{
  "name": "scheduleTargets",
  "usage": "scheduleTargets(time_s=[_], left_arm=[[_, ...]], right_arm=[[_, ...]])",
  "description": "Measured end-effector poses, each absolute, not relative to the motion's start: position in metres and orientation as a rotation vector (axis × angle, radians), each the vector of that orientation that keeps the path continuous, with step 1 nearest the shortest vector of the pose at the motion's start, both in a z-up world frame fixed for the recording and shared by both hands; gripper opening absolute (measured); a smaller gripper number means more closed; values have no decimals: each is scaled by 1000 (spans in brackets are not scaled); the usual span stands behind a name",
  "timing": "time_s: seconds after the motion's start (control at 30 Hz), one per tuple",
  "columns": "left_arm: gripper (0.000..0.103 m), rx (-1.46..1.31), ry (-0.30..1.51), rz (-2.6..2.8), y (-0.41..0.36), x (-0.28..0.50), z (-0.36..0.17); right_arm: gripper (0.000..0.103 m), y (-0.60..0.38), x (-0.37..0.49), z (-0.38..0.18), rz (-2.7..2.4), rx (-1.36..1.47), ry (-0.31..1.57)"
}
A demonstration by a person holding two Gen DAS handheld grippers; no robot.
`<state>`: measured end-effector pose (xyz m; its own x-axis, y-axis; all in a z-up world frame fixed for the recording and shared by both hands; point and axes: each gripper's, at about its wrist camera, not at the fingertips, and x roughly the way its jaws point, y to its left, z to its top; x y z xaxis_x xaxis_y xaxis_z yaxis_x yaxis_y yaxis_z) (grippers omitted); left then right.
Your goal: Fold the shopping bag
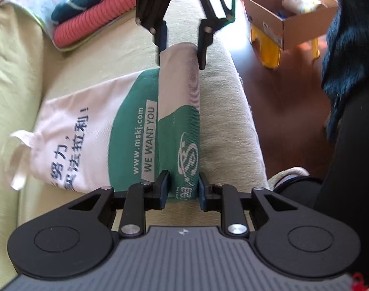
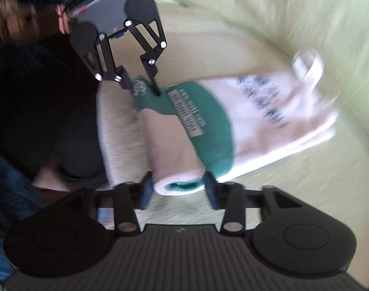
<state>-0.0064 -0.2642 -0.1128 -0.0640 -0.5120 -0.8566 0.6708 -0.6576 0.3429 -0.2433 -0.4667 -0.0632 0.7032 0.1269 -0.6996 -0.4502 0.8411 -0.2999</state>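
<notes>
Nearest to us, the left gripper [image 1: 183, 186] straddles one end of the rolled part of the shopping bag [image 1: 92, 131]; its blue pads sit at either side of the green roll, and we cannot tell whether they press it. At the far end of the same roll, the right gripper [image 1: 182, 55] reaches down with its fingers either side of the pale, ribbed-looking fabric.

From the right wrist, we see our right gripper [image 2: 178, 189] standing apart around the open end of the roll, with a small gap at each side, not pinching. The left gripper [image 2: 143, 88] across from it meets the green end of the shopping bag [image 2: 257, 121].

The bag lies on a pale yellow-green couch cushion [image 1: 22, 68], along its front edge, rolled from the green bottom, with the white printed half and its handle loop [image 1: 19, 160] flat.

Behind lie folded towels [image 1: 92, 17]. On the wooden floor [image 1: 286, 84], a cardboard box [image 1: 281, 21] sits on a yellow stool [image 1: 269, 53].
</notes>
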Motion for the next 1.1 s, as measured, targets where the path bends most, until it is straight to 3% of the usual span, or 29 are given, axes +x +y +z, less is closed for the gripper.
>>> scheduleTargets(time_s=[0.13,0.27,0.4,0.57,0.7,0.83,0.9,1.1], left_arm=[[28,1378,198,-1828,-265,-6,-113],[28,1347,223,-1826,-269,-4,-113],[28,1275,288,-1808,-271,-2,-110],[28,1115,487,-1782,-280,16,-98],[28,993,687,-1719,-302,35,-90],[35,879,824,-1619,-318,53,-85],[36,892,814,-1566,-318,52,-83],[31,1084,544,-1417,-306,11,-71]], right_arm=[[47,-432,-277,-88,274,-878,519],[27,-420,-292,-113,325,-1118,448],[25,-440,-273,-93,358,-772,578],[23,-515,-222,-58,393,-22,791],[23,-558,-203,-65,401,333,878],[23,-590,-199,-83,330,678,928],[22,-598,-199,-89,293,800,948],[20,-611,-194,-103,218,1012,1018]])
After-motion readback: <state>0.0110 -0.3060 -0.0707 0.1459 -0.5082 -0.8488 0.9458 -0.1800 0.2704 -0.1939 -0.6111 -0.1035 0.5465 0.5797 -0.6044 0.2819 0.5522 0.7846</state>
